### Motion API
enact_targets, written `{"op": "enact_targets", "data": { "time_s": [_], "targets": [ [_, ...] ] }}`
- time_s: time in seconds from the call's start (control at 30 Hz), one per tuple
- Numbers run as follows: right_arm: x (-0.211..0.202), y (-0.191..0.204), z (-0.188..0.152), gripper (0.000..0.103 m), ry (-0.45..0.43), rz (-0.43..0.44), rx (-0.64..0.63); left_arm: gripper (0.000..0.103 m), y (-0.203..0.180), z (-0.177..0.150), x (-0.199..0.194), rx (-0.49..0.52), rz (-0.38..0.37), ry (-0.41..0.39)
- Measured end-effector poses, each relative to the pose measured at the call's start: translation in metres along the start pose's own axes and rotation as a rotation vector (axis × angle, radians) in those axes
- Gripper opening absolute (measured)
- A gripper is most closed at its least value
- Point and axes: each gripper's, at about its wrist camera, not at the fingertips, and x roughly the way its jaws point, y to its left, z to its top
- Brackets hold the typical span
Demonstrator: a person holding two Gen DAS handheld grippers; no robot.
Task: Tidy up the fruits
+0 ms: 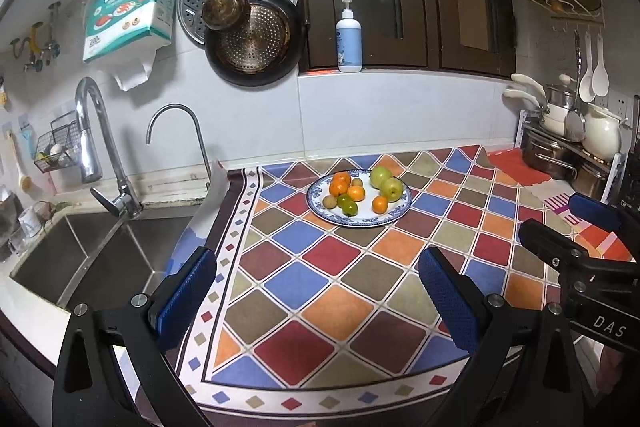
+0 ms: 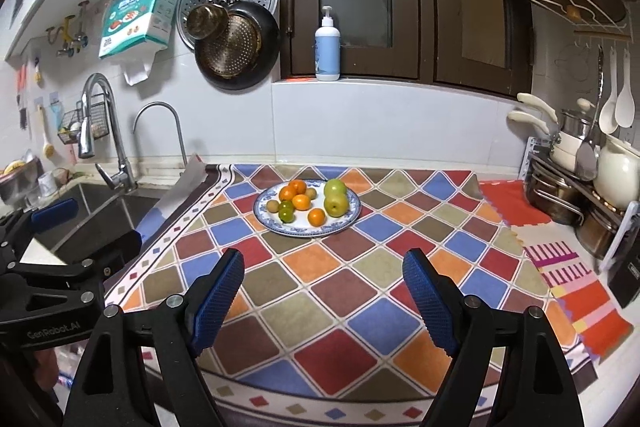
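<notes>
fruit piled on a blue-rimmed plate point(image 1: 400, 214) near the back edge of the desk point(image 1: 320, 291), on a checked cloth point(image 1: 280, 307): two green apples point(image 1: 386, 183) at the right side, oranges point(image 1: 347, 190) and smaller green and brown fruits at the left. left tool point(image 1: 318, 301) spread wide over the cloth near the front edge, nothing between its blue pads point(image 1: 188, 291), well short of the plate. right tool point(image 2: 323, 301) likewise spread and empty beside it, sink point(image 1: 100, 251) off the desk's left edge.
</notes>
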Motion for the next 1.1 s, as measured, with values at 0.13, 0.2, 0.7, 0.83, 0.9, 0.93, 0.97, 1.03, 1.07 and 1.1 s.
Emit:
{"op": "enact_targets", "data": {
  "time_s": [0.13, 0.2, 0.7, 0.83, 0.9, 0.93, 0.97, 1.03, 1.07, 1.1],
  "targets": [
    [-0.009, -0.002, -0.003, 0.082, -0.006, 0.000, 0.000, 0.103, -0.002, -0.002, -0.009, 0.003, 0.007, -0.002],
    [-0.012, -0.002, -0.005, 0.082, -0.005, 0.002, 0.001, 0.103, -0.004, -0.003, -0.012, 0.006, 0.006, -0.005],
    [-0.030, -0.009, -0.009, 0.082, -0.022, 0.000, 0.003, 0.103, -0.009, -0.004, -0.029, 0.012, 0.008, -0.031],
    [-0.032, -0.010, -0.009, 0.082, -0.024, 0.001, 0.003, 0.103, -0.008, -0.004, -0.031, 0.011, 0.012, -0.037],
    [-0.031, -0.010, -0.009, 0.082, -0.023, 0.002, 0.003, 0.103, -0.008, -0.004, -0.032, 0.012, 0.015, -0.037],
    [-0.032, -0.010, -0.009, 0.082, -0.023, 0.002, 0.003, 0.103, -0.008, -0.004, -0.032, 0.011, 0.015, -0.037],
    [-0.032, -0.010, -0.009, 0.082, -0.024, 0.002, 0.003, 0.103, -0.008, -0.004, -0.032, 0.011, 0.015, -0.038],
    [-0.032, -0.009, -0.009, 0.082, -0.024, 0.002, 0.004, 0.103, -0.009, -0.005, -0.032, 0.013, 0.017, -0.038],
    [-0.032, -0.009, -0.009, 0.082, -0.025, 0.003, 0.003, 0.103, -0.009, -0.005, -0.032, 0.012, 0.017, -0.038],
    [-0.033, -0.009, -0.008, 0.082, -0.026, 0.003, 0.002, 0.103, -0.009, -0.005, -0.032, 0.012, 0.018, -0.038]
  ]
}}
